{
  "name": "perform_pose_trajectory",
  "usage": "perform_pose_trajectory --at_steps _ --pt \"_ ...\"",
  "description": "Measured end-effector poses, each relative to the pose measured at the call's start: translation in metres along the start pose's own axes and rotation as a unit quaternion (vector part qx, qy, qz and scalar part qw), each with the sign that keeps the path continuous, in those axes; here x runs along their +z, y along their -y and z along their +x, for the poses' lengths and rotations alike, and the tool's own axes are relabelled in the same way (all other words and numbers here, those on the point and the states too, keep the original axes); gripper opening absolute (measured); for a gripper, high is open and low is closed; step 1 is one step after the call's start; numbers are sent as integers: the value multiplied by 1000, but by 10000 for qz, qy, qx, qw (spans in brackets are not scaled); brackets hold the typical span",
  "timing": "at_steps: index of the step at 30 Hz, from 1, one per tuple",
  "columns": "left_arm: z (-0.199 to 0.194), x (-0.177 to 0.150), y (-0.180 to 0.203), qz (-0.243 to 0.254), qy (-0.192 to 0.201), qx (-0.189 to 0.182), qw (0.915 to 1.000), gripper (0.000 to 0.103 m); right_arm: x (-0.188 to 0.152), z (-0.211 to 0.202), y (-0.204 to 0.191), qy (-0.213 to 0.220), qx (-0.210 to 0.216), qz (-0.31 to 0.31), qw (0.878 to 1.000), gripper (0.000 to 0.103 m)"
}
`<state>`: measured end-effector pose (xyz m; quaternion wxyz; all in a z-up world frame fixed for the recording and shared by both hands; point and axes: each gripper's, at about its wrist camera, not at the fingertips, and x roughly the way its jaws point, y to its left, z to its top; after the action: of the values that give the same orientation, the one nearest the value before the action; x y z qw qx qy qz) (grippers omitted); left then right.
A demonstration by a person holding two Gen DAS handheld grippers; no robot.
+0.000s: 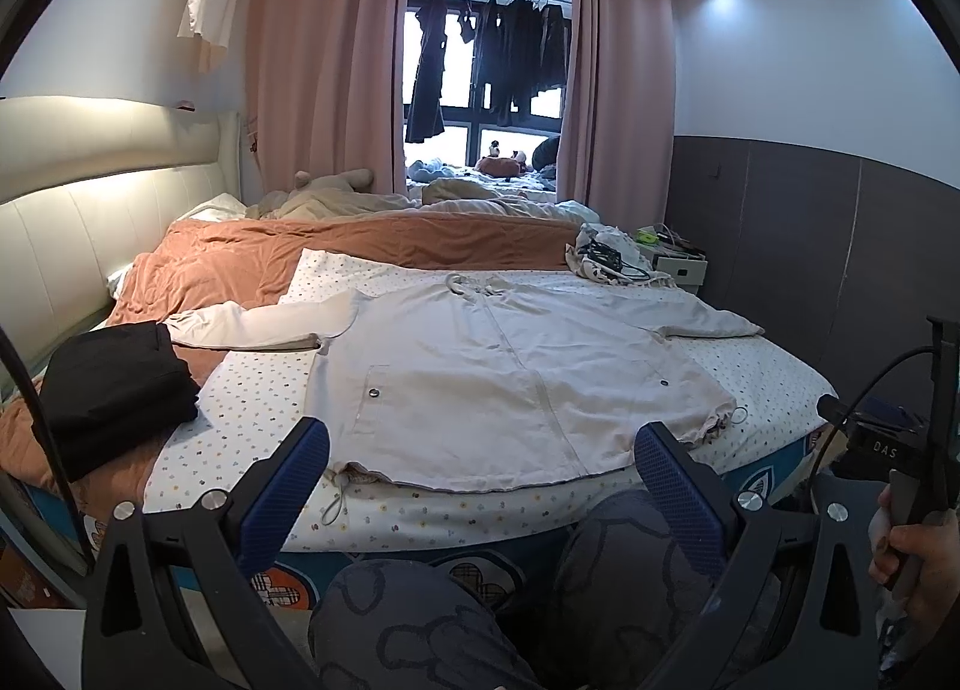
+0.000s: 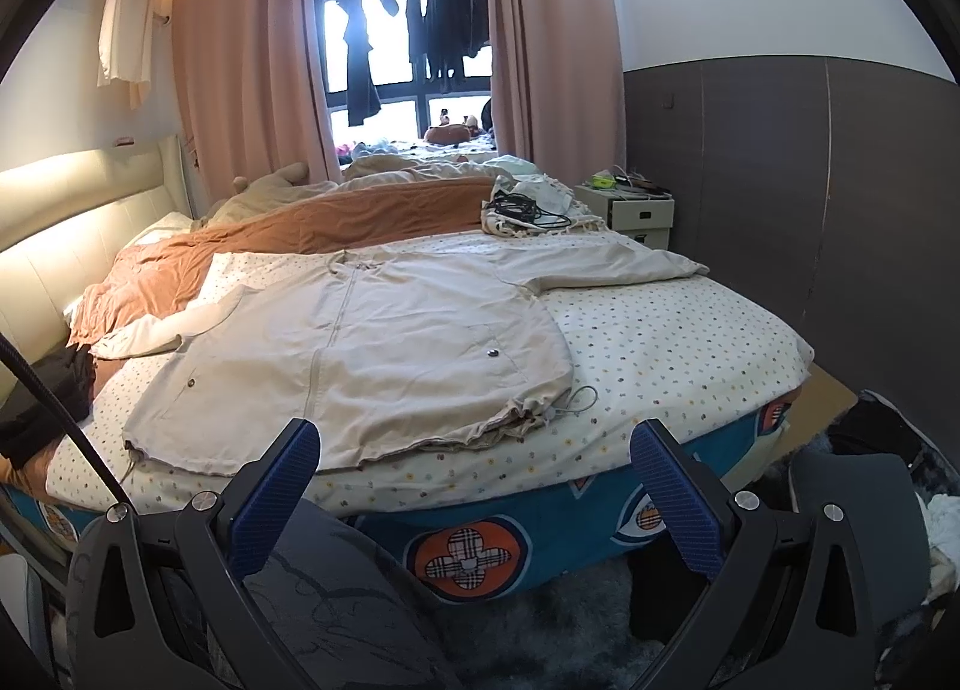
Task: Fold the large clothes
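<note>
A large beige zip jacket lies flat and spread out on the dotted bed sheet, front side up, sleeves out to both sides, hem toward me. It also shows in the right wrist view. My left gripper is open and empty, held back from the bed's near edge just short of the hem. My right gripper is open and empty, held off the bed near the jacket's right hem corner and drawstring.
A folded black garment lies on the bed at the left. An orange blanket covers the far half. A cloth with cables and a white nightstand are far right. My knees are below the bed edge.
</note>
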<state>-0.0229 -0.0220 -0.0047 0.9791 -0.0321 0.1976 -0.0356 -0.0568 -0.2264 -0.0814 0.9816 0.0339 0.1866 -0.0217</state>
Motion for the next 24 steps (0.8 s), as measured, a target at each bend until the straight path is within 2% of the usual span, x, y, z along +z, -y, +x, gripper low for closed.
perform_pose_trajectory --at_steps 5,24 --pt "-3 0 3 108 34 15 9999 103 0 -1 1 17 -40 -25 10000 103" --pt "-2 1 -2 37 -9 -2 10000 103 0 5 -2 -25 -20 -41 10000 103"
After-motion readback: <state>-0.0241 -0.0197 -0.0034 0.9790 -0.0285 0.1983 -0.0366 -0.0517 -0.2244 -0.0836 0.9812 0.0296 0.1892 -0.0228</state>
